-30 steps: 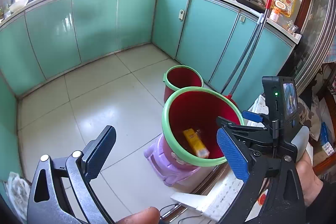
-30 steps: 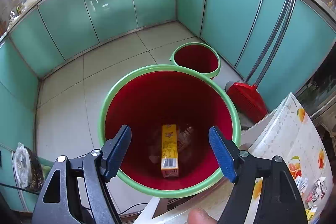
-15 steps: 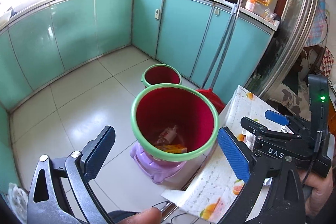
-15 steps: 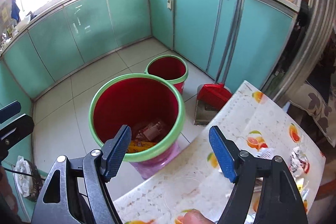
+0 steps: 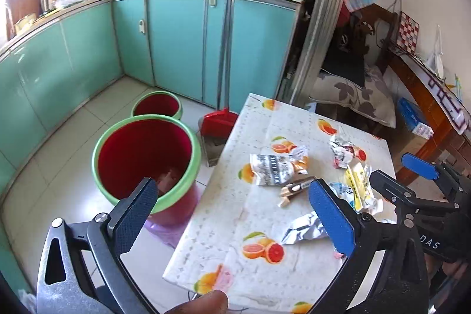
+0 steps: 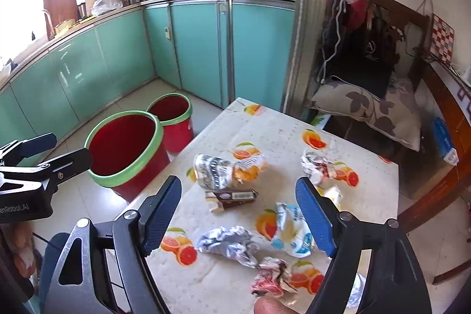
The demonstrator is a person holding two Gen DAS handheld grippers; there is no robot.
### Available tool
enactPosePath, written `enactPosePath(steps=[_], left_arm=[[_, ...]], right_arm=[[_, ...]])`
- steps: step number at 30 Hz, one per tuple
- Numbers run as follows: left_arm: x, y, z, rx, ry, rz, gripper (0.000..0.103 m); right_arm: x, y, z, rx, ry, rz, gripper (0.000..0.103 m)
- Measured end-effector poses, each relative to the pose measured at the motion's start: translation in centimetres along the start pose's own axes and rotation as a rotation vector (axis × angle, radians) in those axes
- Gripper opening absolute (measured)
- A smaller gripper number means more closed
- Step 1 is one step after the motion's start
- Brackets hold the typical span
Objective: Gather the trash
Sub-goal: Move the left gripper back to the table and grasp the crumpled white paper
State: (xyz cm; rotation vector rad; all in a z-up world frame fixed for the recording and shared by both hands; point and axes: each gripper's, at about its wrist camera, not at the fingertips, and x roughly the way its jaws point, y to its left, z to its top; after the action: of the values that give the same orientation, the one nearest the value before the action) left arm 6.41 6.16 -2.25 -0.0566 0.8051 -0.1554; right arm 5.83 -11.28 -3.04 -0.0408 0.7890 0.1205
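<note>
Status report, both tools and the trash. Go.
Left tool open, empty. Right tool open, empty, above wrappers on table. Red bin beside table. Nothing blocking.

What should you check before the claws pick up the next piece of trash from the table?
1. Right claw open and empty: ok.
2. Left claw open and empty: ok.
3. Trash within view: ok. A crumpled foil wrapper, a blue-white packet and a brown box lie on the table.
4. Something between the right claw's fingers: not ok, it hangs above the wrappers, touching none.
5. Big red bin open and beside the table: ok.
6. Room left in the bin: cannot tell, its bottom is mostly hidden.
</note>
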Motion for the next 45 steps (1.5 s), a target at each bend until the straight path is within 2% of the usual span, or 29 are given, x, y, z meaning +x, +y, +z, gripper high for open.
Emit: enactPosePath(steps=[11,18,25,32,36,40,45], left_arm=[[2.9,-9.1,-2.8,0.155,0.091,-0.062,0.103],[8.0,-12.5,-5.7,0.249,0.222,-0.096,0.103],[13.0,-14.0,-7.7,0.273,0.322,-0.082,0.103],[16.4,-13.8,-8.5,0.231,0.400,-0.052,0.102],[17.4,-13.8,-9.1,0.217,0.427,-0.073,0.100],[17.6,-14.4,-9.5,0.216,0.436,-0.120,0.086],[16.5,-15.1,-9.0,0.266,0.396,-0.117,0.066]], right_arm=[[-3.0,-9.6,-6.8,0.146,0.050,-0.110,0.081],[-4.5,-12.9,-9.0,0.192,0.060,-0.150,0.081],[-5.2,-15.1,-10.3,0.233,0.072,-0.183,0.081],[-5.5,-16.2,-11.1,0.248,0.083,-0.203,0.081],[-5.4,-16.4,-11.3,0.257,0.089,-0.210,0.081],[-5.1,-16.4,-11.5,0.256,0.101,-0.212,0.081],[-4.7,-16.3,-11.5,0.253,0.105,-0.212,0.081]])
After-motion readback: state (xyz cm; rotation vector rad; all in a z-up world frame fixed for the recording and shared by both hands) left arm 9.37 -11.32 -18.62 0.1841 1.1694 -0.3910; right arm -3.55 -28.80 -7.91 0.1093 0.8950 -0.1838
